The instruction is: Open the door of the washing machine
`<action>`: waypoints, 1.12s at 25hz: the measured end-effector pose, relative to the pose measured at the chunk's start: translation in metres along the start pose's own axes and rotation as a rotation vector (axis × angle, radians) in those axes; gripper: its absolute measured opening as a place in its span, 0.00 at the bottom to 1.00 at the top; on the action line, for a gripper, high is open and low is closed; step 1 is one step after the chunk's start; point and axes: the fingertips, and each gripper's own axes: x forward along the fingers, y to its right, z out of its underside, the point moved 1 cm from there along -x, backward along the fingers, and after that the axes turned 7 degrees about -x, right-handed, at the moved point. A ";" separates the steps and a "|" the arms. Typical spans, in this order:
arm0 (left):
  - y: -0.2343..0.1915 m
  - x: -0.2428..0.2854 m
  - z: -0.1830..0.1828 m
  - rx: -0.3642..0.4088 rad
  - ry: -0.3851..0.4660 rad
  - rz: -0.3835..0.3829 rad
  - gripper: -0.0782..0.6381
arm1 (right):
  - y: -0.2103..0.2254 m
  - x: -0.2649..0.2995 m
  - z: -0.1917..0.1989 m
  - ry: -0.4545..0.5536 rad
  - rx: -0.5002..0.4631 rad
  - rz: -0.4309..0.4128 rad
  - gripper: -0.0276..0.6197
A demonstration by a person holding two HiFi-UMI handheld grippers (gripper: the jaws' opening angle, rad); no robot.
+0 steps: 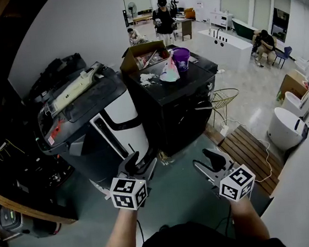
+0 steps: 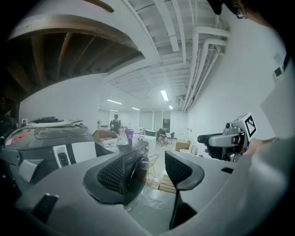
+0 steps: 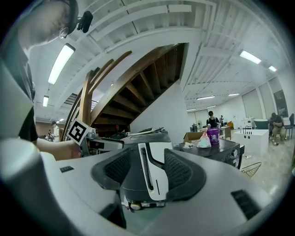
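Task not started. The black washing machine [image 1: 177, 106] stood ahead of the person, just beside a grey-and-white appliance [image 1: 96, 118]. A cardboard box [image 1: 144, 55] and a purple cup [image 1: 181, 59] sat on its top. Its round door [image 2: 138, 175], seen in the left gripper view, looked shut. The left gripper [image 1: 132, 162] and right gripper [image 1: 214, 159] were both well apart from the machine, jaws partly spread, nothing between them. Judged remaining: approach, catch the door's edge, swing it open.

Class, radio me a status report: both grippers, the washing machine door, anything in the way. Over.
Left gripper open, empty. Right gripper open, empty. Black washing machine: door looks shut, untouched. Grey appliance beside it, not blocking.
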 end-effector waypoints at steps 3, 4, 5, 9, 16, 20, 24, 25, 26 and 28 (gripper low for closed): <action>0.005 0.003 0.002 -0.007 -0.011 0.017 0.54 | 0.000 -0.002 0.000 -0.001 0.008 -0.013 0.45; 0.007 0.004 0.003 -0.008 -0.016 0.022 0.56 | 0.001 -0.002 0.000 -0.001 0.006 -0.010 0.45; 0.009 0.005 0.003 -0.009 -0.020 0.026 0.58 | 0.001 -0.003 -0.001 -0.001 0.004 -0.007 0.46; 0.016 0.008 0.004 -0.018 -0.023 0.038 0.64 | 0.002 -0.007 0.000 0.006 0.009 -0.034 0.55; 0.034 0.016 0.007 -0.018 -0.025 0.041 0.66 | 0.016 -0.019 0.008 -0.027 0.035 -0.033 0.74; 0.048 0.026 0.012 -0.024 -0.017 0.049 0.66 | 0.029 -0.034 0.013 -0.028 0.035 -0.018 0.76; 0.066 0.040 0.022 -0.032 -0.029 0.070 0.66 | 0.043 -0.053 0.023 -0.034 0.042 -0.002 0.76; 0.071 0.045 0.025 -0.033 -0.038 0.080 0.66 | 0.047 -0.058 0.025 -0.036 0.049 0.009 0.76; 0.076 0.052 0.027 -0.033 -0.048 0.093 0.66 | 0.052 -0.062 0.027 -0.036 0.059 0.023 0.76; 0.085 0.067 0.031 -0.026 -0.067 0.123 0.66 | 0.064 -0.069 0.031 -0.033 0.075 0.053 0.76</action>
